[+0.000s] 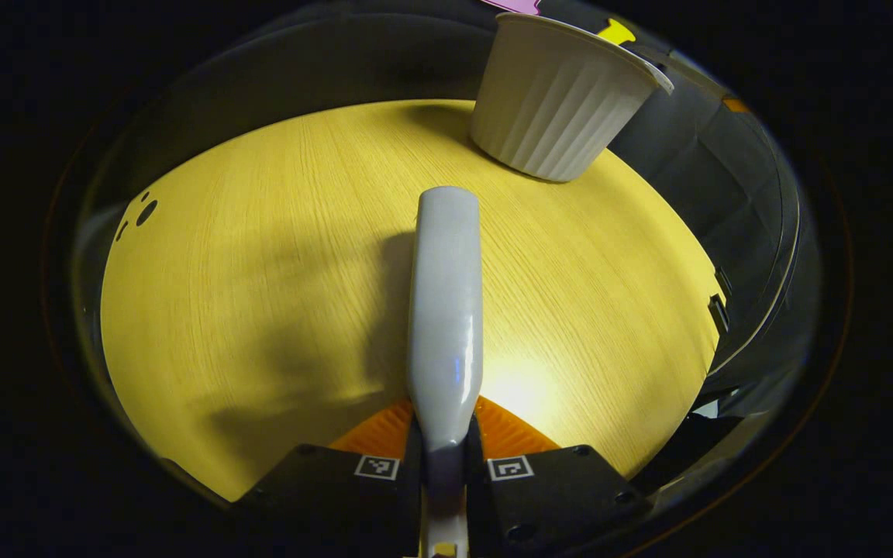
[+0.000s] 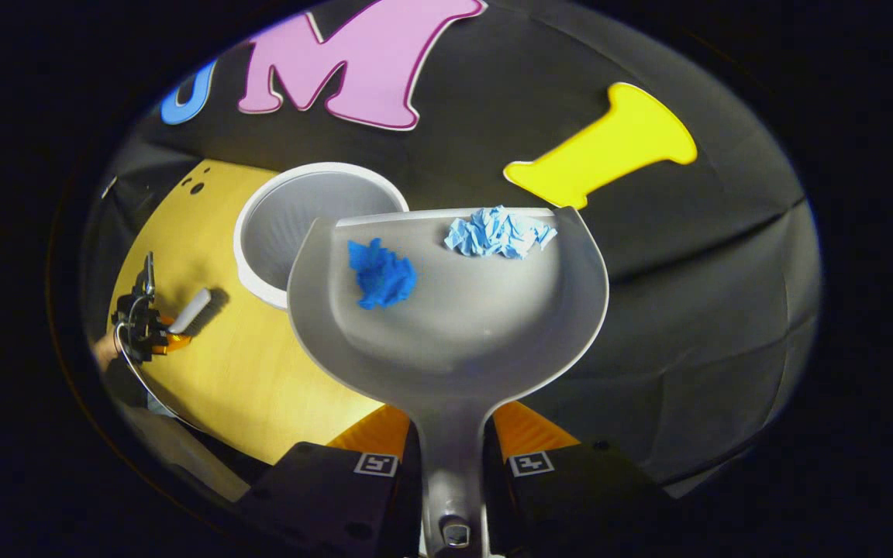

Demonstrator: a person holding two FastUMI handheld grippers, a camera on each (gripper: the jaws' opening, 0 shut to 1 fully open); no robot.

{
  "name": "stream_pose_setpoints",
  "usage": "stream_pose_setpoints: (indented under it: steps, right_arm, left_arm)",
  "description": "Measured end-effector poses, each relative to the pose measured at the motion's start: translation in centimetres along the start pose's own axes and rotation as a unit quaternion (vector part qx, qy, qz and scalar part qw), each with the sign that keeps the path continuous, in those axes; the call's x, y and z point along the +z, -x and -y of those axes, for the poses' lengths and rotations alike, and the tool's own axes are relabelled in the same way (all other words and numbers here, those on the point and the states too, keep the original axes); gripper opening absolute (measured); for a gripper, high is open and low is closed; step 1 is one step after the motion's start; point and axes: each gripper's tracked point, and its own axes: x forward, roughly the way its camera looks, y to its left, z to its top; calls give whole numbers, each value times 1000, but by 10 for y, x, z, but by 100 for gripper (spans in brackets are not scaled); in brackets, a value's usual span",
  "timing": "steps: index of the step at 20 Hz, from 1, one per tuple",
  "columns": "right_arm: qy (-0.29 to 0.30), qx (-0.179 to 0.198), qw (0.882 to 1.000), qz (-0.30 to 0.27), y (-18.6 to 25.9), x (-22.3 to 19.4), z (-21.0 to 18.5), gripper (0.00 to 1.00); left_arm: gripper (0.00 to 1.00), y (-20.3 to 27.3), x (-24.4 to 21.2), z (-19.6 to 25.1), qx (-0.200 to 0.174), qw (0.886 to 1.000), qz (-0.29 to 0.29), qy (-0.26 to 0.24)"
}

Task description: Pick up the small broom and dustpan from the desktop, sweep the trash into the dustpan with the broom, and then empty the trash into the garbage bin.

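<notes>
In the right gripper view we see the yellow wood-grain desktop (image 2: pixel 206 364) at eight o'clock. On it stands the garbage bin (image 2: pixel 291 225), a white ribbed tub with an open mouth, partly covered by the dustpan (image 2: pixel 462 325). The dustpan is a pale grey scoop held up in the air, its handle pinched between both fingers of the right gripper (image 2: pixel 450 465). Inside lie a dark blue paper wad (image 2: pixel 381 273) at ten o'clock and a light blue paper wad (image 2: pixel 499 232) at the front lip. In the left gripper view, the left gripper (image 1: pixel 444 457) clamps the broom (image 1: pixel 445 310), seemingly by its smooth pale grey handle, above the desktop.
</notes>
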Motion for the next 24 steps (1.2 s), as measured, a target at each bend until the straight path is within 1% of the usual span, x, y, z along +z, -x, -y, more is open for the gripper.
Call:
stream_pose_setpoints:
  steps: [2, 4, 6, 7, 8, 9, 10, 11, 12, 13, 14, 17, 18, 19, 20, 21, 22, 23, 24]
  right_arm:
    - [44, 2, 999, -25, -7, 6, -5, 37]
    - [87, -1, 995, -53, -12, 9, -6, 37]
    - [118, -13, 990, -78, -17, 15, -1, 37]
    - [130, -22, 987, -88, -19, 19, 3, 37]
    - [141, -27, 985, -93, -18, 18, 6, 37]
    - [147, -26, 984, -98, -18, 19, 6, 37]
    - [150, -24, 983, -100, -19, 21, 4, 37]
    - [155, -24, 982, -102, -21, 22, 2, 37]
    - [175, -25, 978, -110, -22, 21, 0, 37]
    - [190, -18, 975, -112, -24, 34, -8, 37]
    - [196, -15, 974, -114, -24, 41, -12, 37]
    - [218, -22, 969, -114, -30, 58, -14, 37]
    - [226, -19, 966, -121, -30, 57, -17, 37]
    - [244, -19, 961, -128, -31, 56, -19, 37]
    - [263, -20, 956, -131, -31, 58, -21, 37]
    - [270, -23, 954, -126, -33, 66, -23, 37]
    - [267, -21, 956, -121, -34, 71, -26, 37]
    - [264, -21, 956, -123, -34, 71, -29, 37]
    - [275, -23, 953, -126, -34, 70, -30, 37]
  left_arm:
    - [28, -1, 0, 0, -1, 1000, 3, 2]
    - [27, 0, 0, -1, -2, 1000, 6, 7]
    - [27, 2, 0, -3, -1, 1000, 8, 13]
    - [31, 2, 0, -3, -1, 1000, 9, 16]
    - [31, 0, -1, -2, 0, 1000, 9, 18]
    - [28, 0, -1, -2, 0, 1000, 10, 19]
    - [30, 0, -1, -2, 0, 1000, 11, 20]
    - [30, 0, -1, -2, 0, 1000, 11, 21]
    - [27, 0, -2, -2, 0, 1000, 10, 21]
    - [27, 1, -1, -2, -1, 1000, 10, 18]
    - [31, 0, -1, -2, -1, 1000, 9, 18]
    - [31, 0, -1, -2, 0, 1000, 9, 20]
    - [28, 0, -1, -2, 0, 1000, 10, 21]
    - [28, 0, -2, -2, -1, 1000, 10, 20]
    - [31, 0, -2, -2, -2, 1000, 10, 20]
    - [28, 0, -1, -2, -3, 1000, 11, 21]
    - [28, 0, -2, -2, -3, 1000, 12, 23]
    - [31, 0, -2, -2, -3, 1000, 12, 25]
    - [31, 0, -2, -2, -3, 1000, 12, 26]
